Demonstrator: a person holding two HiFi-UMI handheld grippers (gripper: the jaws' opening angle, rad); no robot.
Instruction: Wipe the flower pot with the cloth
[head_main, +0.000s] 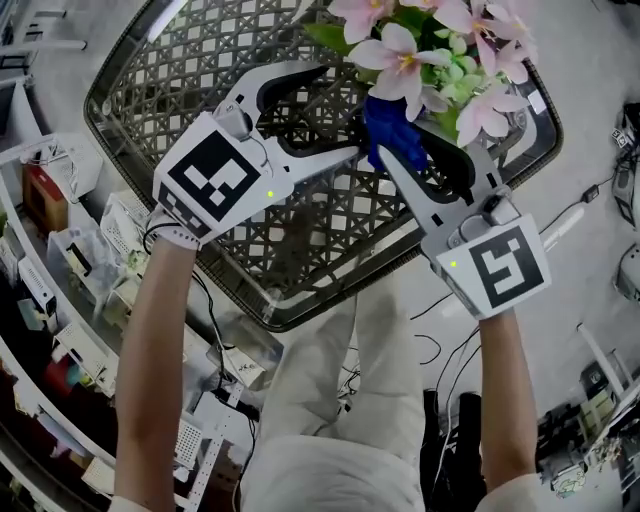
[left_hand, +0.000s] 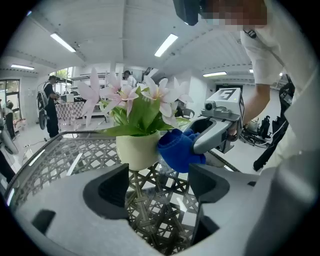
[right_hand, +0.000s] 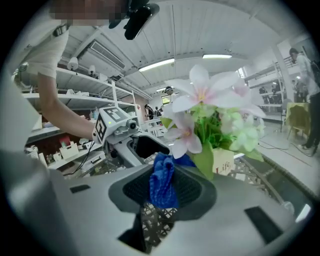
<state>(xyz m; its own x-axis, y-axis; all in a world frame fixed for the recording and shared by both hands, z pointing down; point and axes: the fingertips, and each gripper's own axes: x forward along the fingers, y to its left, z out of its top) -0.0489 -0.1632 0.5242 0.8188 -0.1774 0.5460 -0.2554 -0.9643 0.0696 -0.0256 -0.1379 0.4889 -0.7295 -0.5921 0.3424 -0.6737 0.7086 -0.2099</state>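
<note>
The word "Life" can be read, printed in red script, on the cream side of the flower pot (right_hand: 223, 162), seen in the right gripper view beside a green leaf (right_hand: 204, 160).

Surface: grey woven lattice tabletop (head_main: 160, 85), open weave, dark rounded rim.
Shelving: white racks (head_main: 60, 250) at the left, crammed with boxes and small parts.
Floor: pale, thin black cables (head_main: 437, 350) lying loose.
Ceiling: strip lights (left_hand: 166, 45) lit.
Background: bystander (left_hand: 50, 107) standing far off.
</note>
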